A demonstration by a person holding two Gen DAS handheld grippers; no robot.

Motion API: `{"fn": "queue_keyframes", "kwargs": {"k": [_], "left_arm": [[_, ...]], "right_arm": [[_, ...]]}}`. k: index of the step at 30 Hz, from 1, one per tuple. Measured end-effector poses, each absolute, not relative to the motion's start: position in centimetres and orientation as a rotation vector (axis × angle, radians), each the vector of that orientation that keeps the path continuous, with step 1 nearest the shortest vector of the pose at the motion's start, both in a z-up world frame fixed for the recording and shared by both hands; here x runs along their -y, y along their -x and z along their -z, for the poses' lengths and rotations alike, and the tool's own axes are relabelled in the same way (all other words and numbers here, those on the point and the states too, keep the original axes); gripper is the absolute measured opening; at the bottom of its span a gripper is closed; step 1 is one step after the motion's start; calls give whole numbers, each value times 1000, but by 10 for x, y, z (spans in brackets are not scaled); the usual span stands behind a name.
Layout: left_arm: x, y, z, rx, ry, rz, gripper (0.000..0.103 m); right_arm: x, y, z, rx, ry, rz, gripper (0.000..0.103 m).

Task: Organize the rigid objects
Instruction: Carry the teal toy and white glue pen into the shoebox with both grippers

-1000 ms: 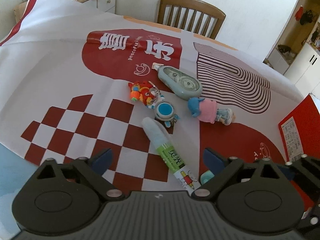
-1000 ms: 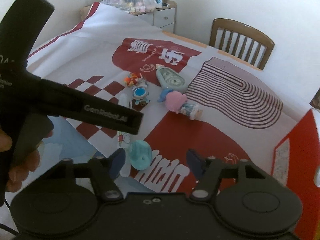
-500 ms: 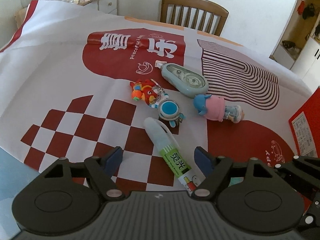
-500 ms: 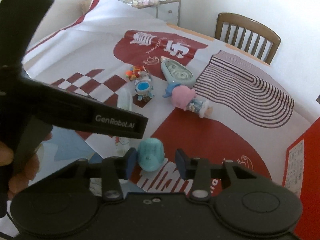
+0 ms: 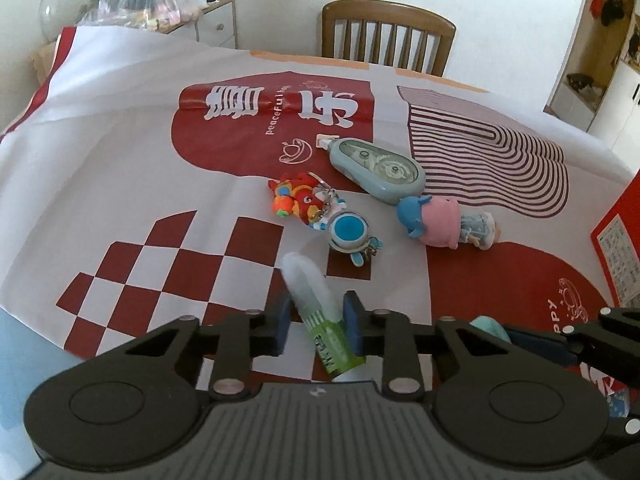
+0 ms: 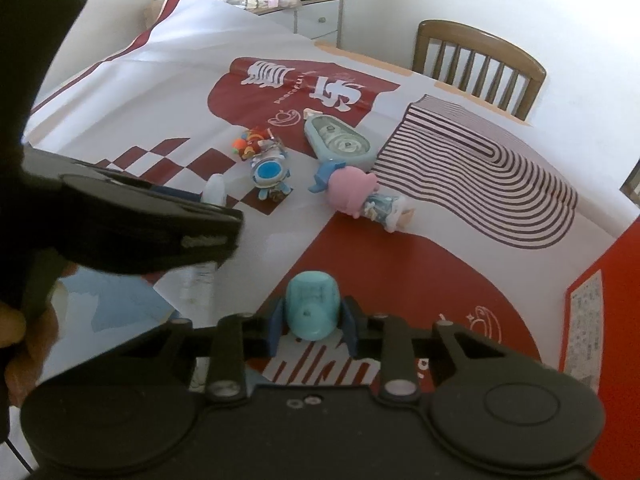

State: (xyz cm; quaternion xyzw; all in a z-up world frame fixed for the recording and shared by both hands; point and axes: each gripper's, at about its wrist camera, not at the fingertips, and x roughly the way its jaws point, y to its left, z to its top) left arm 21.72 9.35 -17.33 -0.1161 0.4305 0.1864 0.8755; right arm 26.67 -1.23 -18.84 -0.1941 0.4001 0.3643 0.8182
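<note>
Both grippers point steeply down at the table [image 5: 120,128]. The left gripper [image 5: 318,322] has its jaws closing on the glue tube [image 5: 316,304]. The right gripper [image 6: 312,322], at its 3 o'clock, closes its jaws around a teal cap-like piece [image 6: 312,310], seemingly touching.

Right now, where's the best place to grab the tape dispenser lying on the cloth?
Grip the tape dispenser across its narrower half near the white tip, coming straight down from above. It lies flat, a teardrop widening towards the doll, so its long edges probably suit the pads best there.
</note>
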Motion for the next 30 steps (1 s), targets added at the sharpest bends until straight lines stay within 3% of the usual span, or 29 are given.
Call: {"fn": "queue_keyframes", "kwargs": {"k": [4, 14, 30], "left_arm": [[-98, -213, 172, -905, 274, -372, 18], [-85, -191, 160, -901, 258, -298, 18], [-28, -170, 96, -835, 249, -133, 18]], "right_arm": [[18, -266, 184, -863, 390, -758, 29], [43, -247, 158, -845, 308, -739, 29], [101, -219, 99, -783, 205, -694, 29]]}}
